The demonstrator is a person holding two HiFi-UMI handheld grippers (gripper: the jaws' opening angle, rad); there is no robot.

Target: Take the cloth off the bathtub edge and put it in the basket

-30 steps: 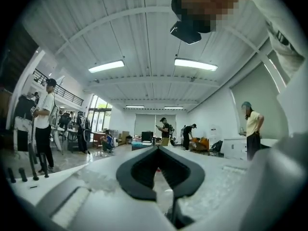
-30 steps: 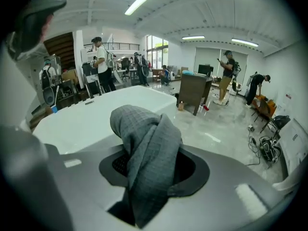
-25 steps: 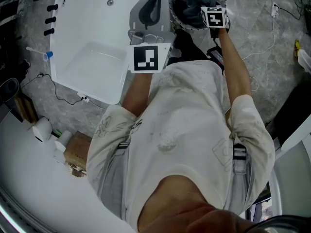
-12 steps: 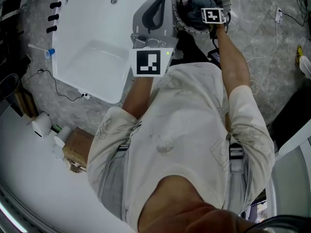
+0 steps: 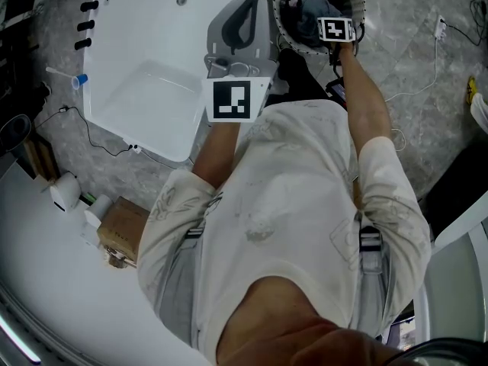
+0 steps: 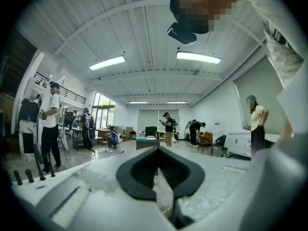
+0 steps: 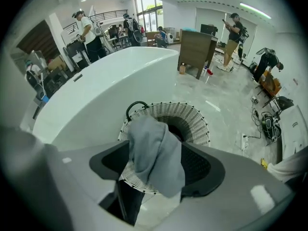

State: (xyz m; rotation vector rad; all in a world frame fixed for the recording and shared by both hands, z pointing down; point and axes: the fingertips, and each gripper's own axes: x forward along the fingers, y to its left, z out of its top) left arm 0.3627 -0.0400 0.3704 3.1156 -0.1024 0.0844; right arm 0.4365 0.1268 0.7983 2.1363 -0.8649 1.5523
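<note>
The grey cloth (image 7: 156, 153) hangs between the jaws of my right gripper (image 7: 159, 165), straight above the mouth of the white woven basket (image 7: 195, 119). Those jaws have just been opening; they now stand apart with the cloth loose between them. In the head view the right gripper (image 5: 332, 26) points steeply down into the basket (image 5: 358, 6), with cloth (image 5: 309, 8) showing inside. My left gripper (image 5: 242, 17) is held level over the end of the white bathtub (image 5: 145, 59). Its tips (image 6: 158, 150) meet with nothing in them.
A black handle (image 7: 134, 105) sits on the basket's rim beside the bathtub (image 7: 106, 81). Cables (image 5: 412, 82) trail over the marble floor. A cardboard box (image 5: 122, 231) and paper rolls (image 5: 65, 193) lie at the lower left. Several people stand farther off in the room.
My right gripper has sunk into the basket's mouth with the cloth. The left gripper has stayed where it was.
</note>
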